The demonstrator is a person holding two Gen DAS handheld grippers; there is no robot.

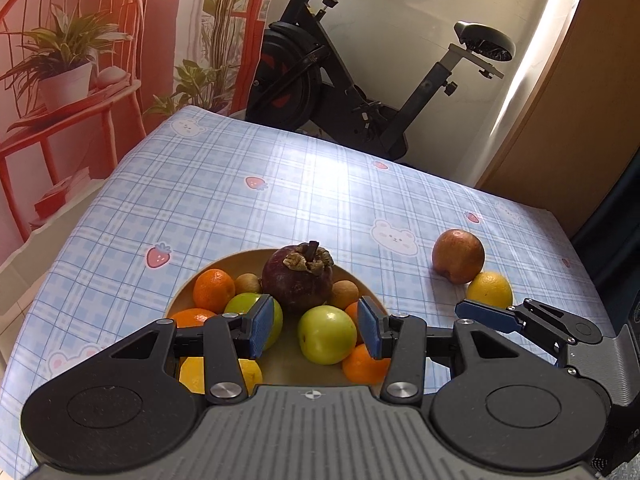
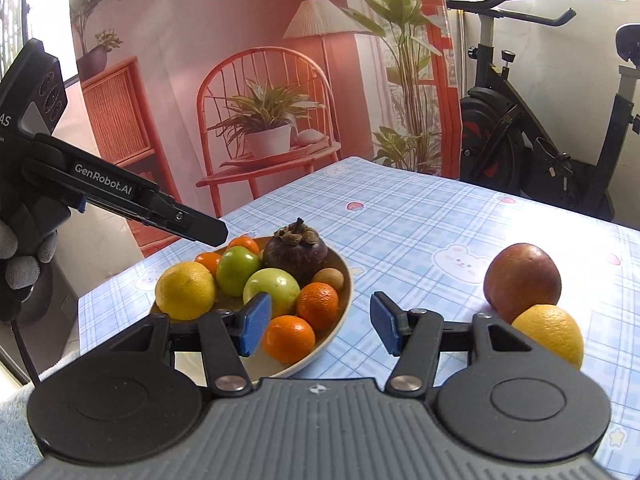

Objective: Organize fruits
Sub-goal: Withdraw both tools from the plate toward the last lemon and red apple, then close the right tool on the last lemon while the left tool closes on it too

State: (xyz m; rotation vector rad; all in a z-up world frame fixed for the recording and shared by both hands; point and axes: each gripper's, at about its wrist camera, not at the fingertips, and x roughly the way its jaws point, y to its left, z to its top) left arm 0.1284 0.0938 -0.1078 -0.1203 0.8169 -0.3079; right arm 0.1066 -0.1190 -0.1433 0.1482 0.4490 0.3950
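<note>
A tan bowl holds a dark purple mangosteen, green apples, oranges, a yellow citrus and small brown fruits. Right of the bowl, a red-brown round fruit and a yellow citrus lie touching on the tablecloth. My left gripper hovers open over the bowl, holding nothing. My right gripper is open and holds nothing, low over the bowl's right rim. One of its fingers shows near the yellow citrus.
The table wears a blue checked cloth with bears and strawberries. Behind its far edge stands an exercise bike and a printed backdrop of a red chair. A gloved hand holds the left gripper's body.
</note>
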